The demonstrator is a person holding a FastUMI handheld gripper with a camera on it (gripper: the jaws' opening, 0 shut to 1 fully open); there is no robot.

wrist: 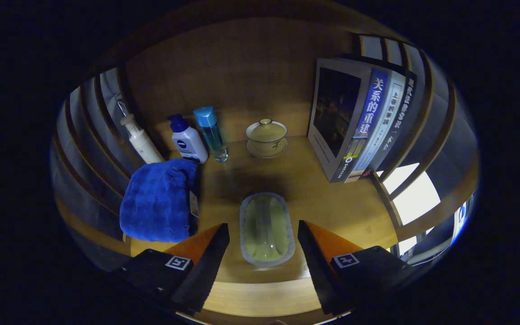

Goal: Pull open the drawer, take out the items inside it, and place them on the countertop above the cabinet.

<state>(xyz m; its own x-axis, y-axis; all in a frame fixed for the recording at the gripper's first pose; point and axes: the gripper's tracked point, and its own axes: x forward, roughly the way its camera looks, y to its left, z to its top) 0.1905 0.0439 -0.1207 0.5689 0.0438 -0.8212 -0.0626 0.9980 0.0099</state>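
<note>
**Dish on the countertop, fingers spread**

Fingers (263, 266) at lower frame standing wide apart, gripping nothing, flanking the oval glass dish (266, 228) without touching. Resting flat on the wooden countertop (332, 198), lower centre; apparently just set down or about to be left. Pointing forward and down over the front edge. Sitting behind: blue towel (160, 203), bottles, lidded cup (266, 137), books (359, 122).

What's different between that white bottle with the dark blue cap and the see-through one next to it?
The white bottle is opaque and squat; the clear bottle is see-through, bluish, taller and slimmer. The white one's cap is dark blue; the clear one's is light blue. Both stand upright, side by side, behind the blue towel, well beyond the open gripper.
</note>
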